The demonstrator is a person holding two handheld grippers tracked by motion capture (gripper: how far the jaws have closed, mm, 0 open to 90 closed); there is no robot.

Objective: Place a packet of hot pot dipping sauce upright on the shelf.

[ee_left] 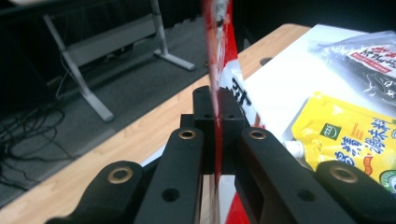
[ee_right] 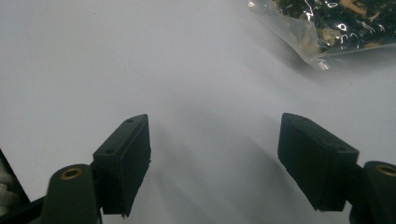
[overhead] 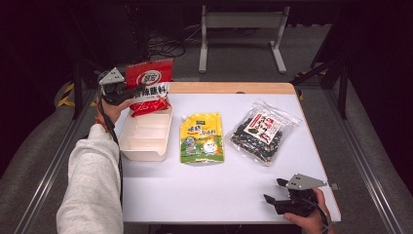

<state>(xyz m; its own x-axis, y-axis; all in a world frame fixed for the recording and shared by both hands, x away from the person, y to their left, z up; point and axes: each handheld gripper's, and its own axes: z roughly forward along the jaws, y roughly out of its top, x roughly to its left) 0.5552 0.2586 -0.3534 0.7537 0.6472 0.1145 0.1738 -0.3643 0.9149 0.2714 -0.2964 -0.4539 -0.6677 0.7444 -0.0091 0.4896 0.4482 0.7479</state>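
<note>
Red and glossy, the seasoning packet [overhead: 149, 87] hangs upright at about ten o'clock on the table [overhead: 214, 190], lifted over the far end of the cream plastic box [overhead: 145, 136], its lower edge at or just above the box's rim. From the high view the left gripper [overhead: 127, 91] comes at it from the left, jaws clamped on the packet's left edge. The left gripper view looks along the packet edge-on: a thin red strip [ee_left: 217, 116] pinched tight between the two black pads [ee_left: 205, 135], with the wooden table edge and a grey stand on the floor beyond. The right gripper [overhead: 273, 191] rests at five o'clock, well apart from everything, its jaws spread wide with nothing between them. The right gripper view shows bare white tabletop between the pads [ee_right: 128, 161] and a corner of the clear seaweed bag [ee_right: 327, 23] at the upper right. Counted from above: three packets, namely one red, one yellow spouted pouch [overhead: 201, 138] at centre and one clear seaweed bag at two o'clock, plus one box and two grippers.
</note>
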